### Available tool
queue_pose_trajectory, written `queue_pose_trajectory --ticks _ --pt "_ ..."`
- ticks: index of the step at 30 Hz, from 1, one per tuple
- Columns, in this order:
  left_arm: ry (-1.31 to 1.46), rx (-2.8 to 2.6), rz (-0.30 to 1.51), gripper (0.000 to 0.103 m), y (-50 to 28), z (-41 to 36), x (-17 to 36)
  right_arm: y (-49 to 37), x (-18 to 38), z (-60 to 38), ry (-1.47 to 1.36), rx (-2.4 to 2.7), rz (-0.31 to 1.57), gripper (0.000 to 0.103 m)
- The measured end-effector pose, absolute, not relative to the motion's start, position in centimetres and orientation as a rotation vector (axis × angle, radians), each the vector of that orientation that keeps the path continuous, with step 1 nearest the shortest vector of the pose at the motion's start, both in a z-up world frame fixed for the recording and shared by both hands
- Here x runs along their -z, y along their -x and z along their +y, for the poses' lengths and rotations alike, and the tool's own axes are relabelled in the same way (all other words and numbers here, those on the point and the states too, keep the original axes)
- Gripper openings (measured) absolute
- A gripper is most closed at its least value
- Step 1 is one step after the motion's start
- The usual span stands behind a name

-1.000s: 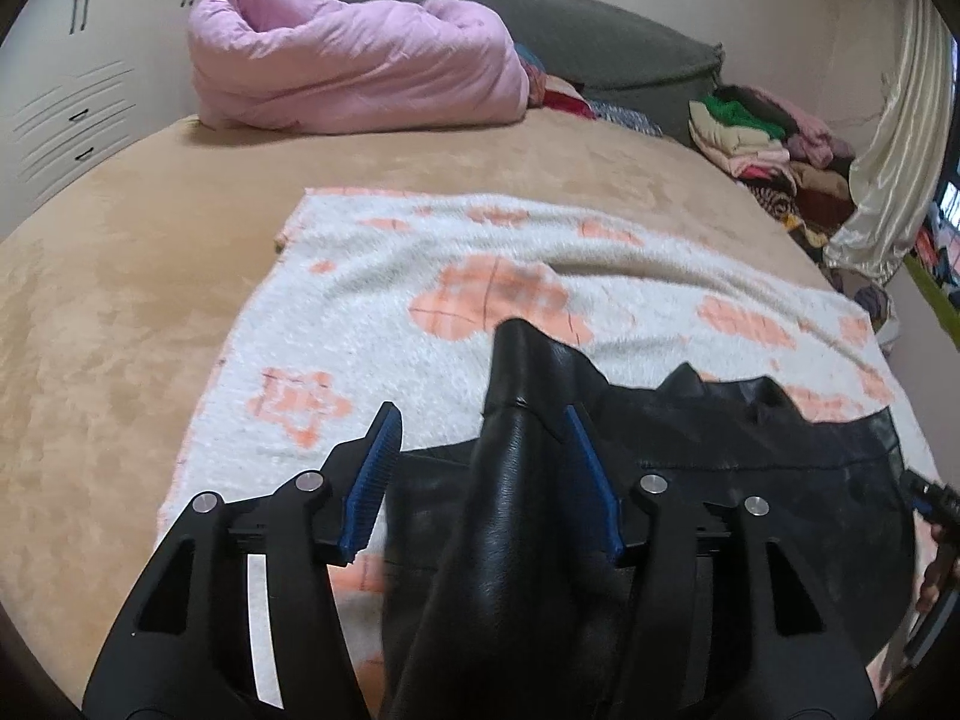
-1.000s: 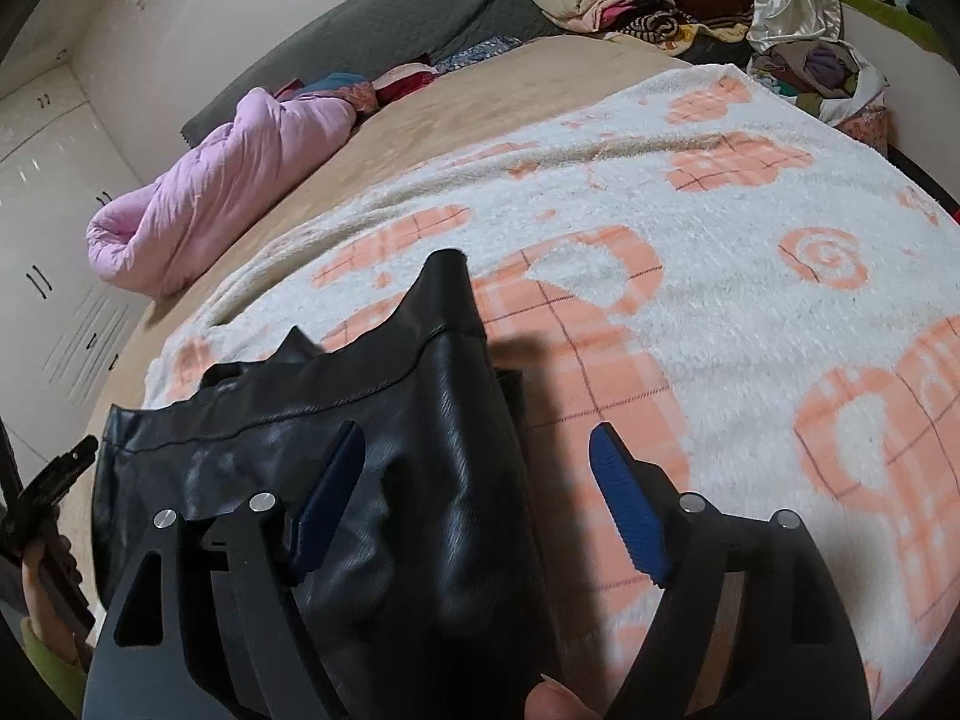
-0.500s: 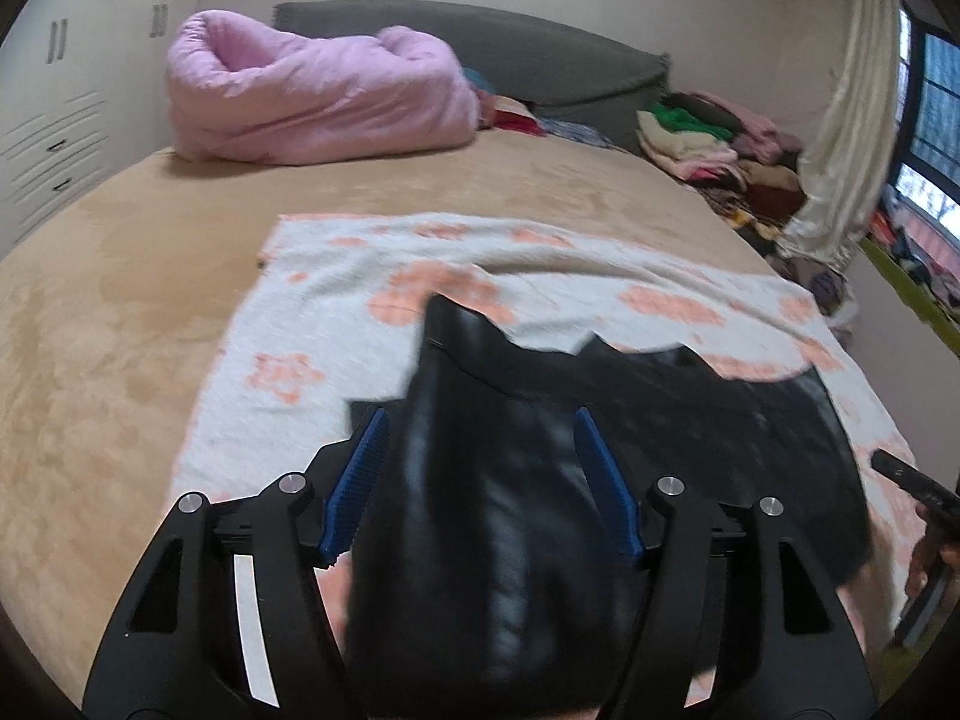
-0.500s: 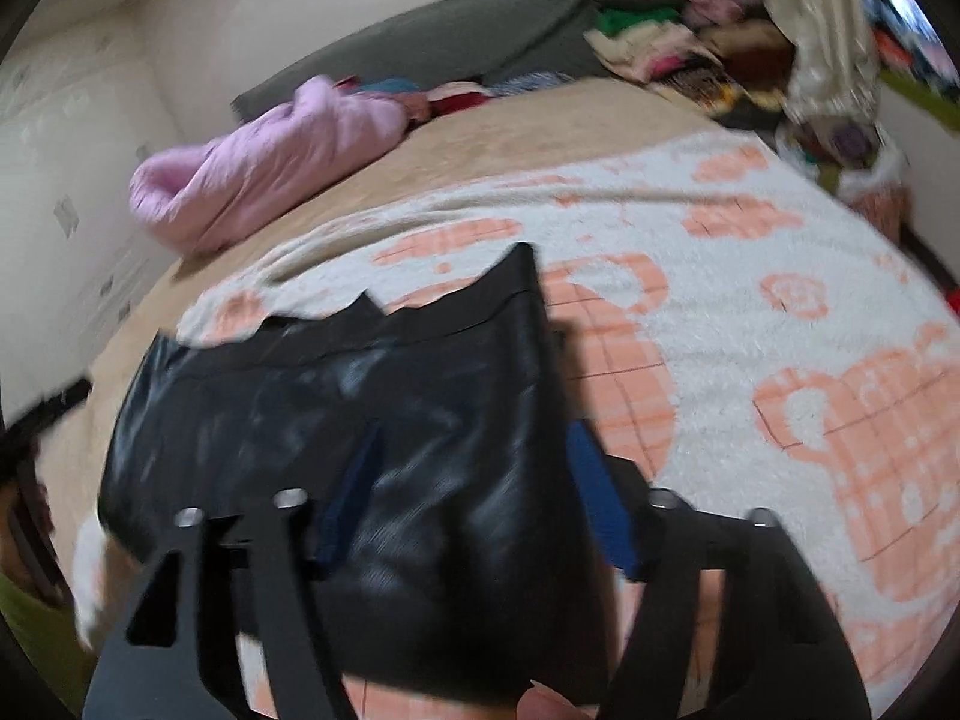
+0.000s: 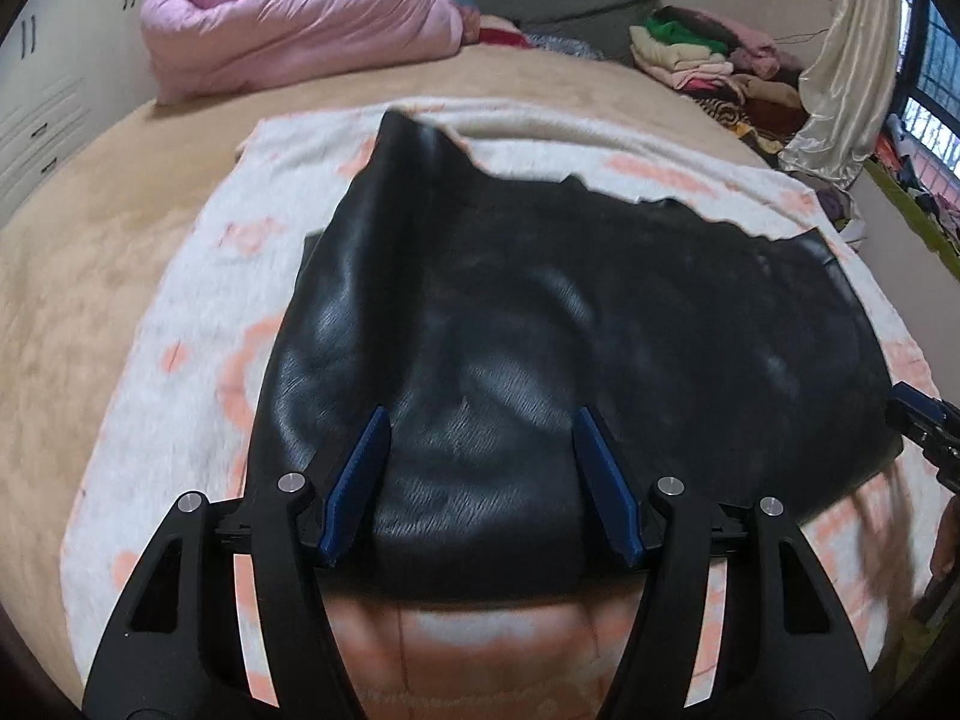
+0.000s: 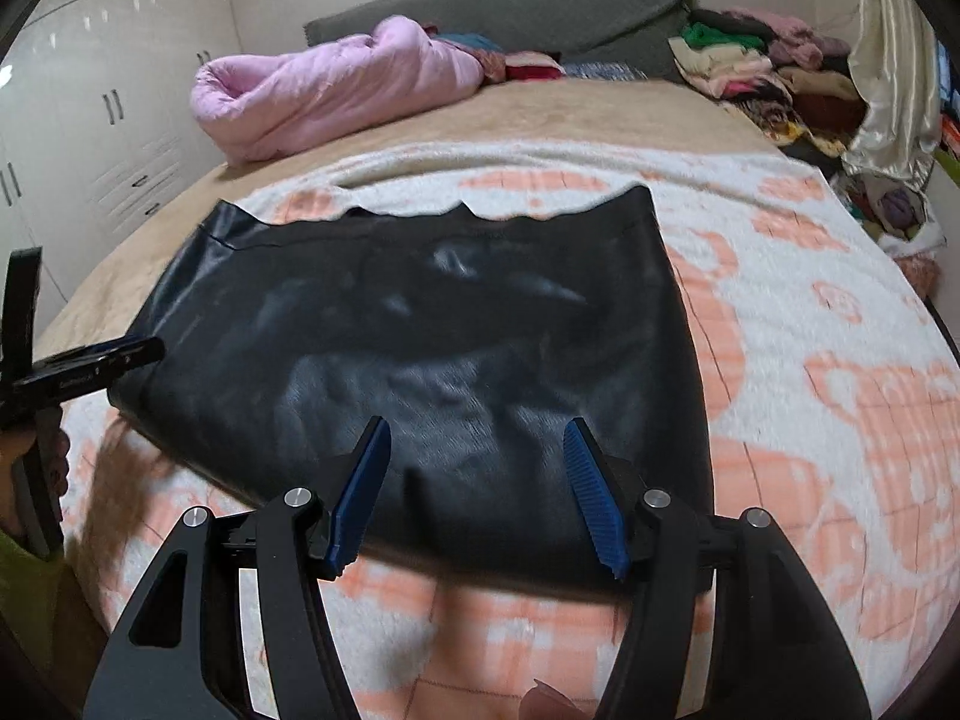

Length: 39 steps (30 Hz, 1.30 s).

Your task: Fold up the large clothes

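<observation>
A black leather garment lies spread flat on a white blanket with orange patterns. It also shows in the right wrist view on the same blanket. My left gripper is open, its blue pads on either side of the garment's near left edge, nothing pinched. My right gripper is open over the garment's near right edge, nothing pinched. The right gripper's tip shows at the left wrist view's right edge, and the left gripper shows at the right wrist view's left.
The blanket lies on a tan bed. A rolled pink quilt sits at the head, by a grey headboard. A pile of clothes and a curtain stand at the right. White wardrobes stand at the left.
The lifted, bunched garment has come down and now lies spread flat. Both grippers have drawn back toward its near edge and stand open around it.
</observation>
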<state>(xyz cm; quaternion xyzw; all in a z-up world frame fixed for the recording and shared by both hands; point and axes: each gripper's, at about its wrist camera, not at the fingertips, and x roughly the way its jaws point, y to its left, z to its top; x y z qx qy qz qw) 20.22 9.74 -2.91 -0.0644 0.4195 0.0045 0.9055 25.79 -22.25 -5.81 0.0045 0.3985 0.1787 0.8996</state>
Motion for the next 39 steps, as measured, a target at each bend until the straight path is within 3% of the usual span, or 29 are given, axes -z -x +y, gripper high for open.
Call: queue_pose_trajectory --ticks 4,12,14,17,28,39 --pt "0.157 -0.001 0.888 0.056 -20.4 10.1 4.2 -26.5 8.2 -23.2 -0.08 -0.329 0.919 0.059" --pt "0.167 0.001 0.885 0.056 -20.1 10.1 4.2 -26.2 8.2 -23.2 -0.088 -0.324 0.889 0.059" --pt "0.184 0.005 0.88 0.061 -19.6 10.0 3.8 -25.5 7.9 -23.6 -0.093 -0.324 0.875 0.06" --pt "0.196 0.009 0.873 0.064 -18.7 9.7 3.3 -24.4 7.5 -23.6 -0.086 -0.333 0.844 0.064" --pt "0.212 0.052 0.863 0.093 -15.8 7.8 1.8 -21.4 5.2 -22.3 -0.053 -0.376 0.764 0.096" --pt "0.192 0.069 0.864 0.094 -14.5 6.4 1.2 -19.3 3.7 -21.8 -0.054 -0.388 0.718 0.099"
